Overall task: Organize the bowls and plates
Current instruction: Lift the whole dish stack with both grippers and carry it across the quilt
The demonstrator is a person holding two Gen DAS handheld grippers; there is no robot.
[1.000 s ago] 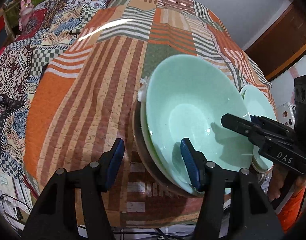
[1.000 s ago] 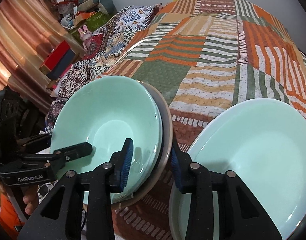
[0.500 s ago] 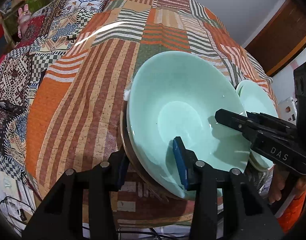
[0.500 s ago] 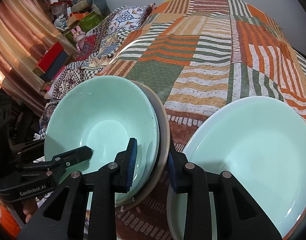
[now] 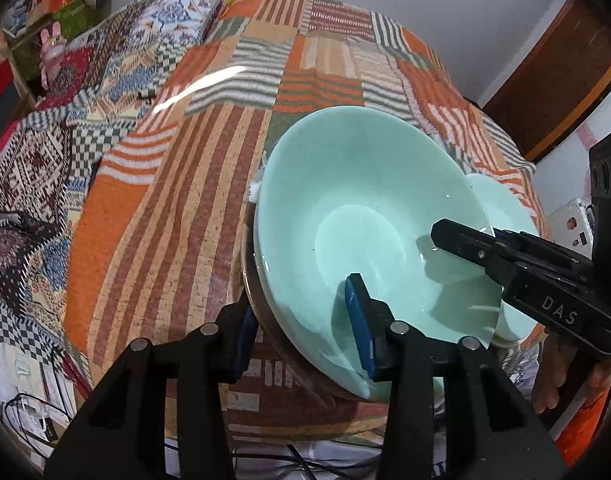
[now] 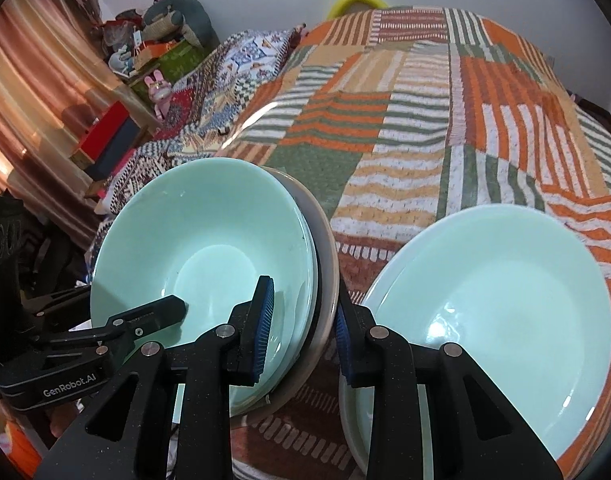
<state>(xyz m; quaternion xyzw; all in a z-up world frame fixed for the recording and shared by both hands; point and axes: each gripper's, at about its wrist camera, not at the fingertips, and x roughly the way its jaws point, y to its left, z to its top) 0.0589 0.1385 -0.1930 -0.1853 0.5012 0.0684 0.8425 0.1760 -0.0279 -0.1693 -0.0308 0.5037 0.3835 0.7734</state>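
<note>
A stack of mint-green bowls [image 5: 365, 216] [image 6: 209, 240] on a brownish plate [image 6: 325, 264] tilts above the striped patchwork bed cover [image 5: 165, 200]. My left gripper [image 5: 301, 316] is shut on the stack's near-left rim, one blue pad inside the top bowl and one under the plate. My right gripper [image 6: 303, 320] is shut on the opposite rim in the same way. Each gripper shows in the other's view, the right gripper [image 5: 465, 244] reaching in from the right and the left gripper [image 6: 161, 312] from the left. A second stack of mint bowls [image 6: 505, 300] [image 5: 501, 208] rests on the cover to the right.
A second patterned quilt [image 5: 45, 160] lies at the left of the bed. Beyond it stand shelves with boxes and a pink rabbit toy [image 6: 159, 88]. Cables [image 5: 25, 420] lie on the floor by the bed's near edge. A wooden door [image 5: 565, 80] is at the right.
The left gripper's jaws have closed onto the stack's rim, and the right gripper's jaws have narrowed on the other rim. The stack has risen a little and tilted.
</note>
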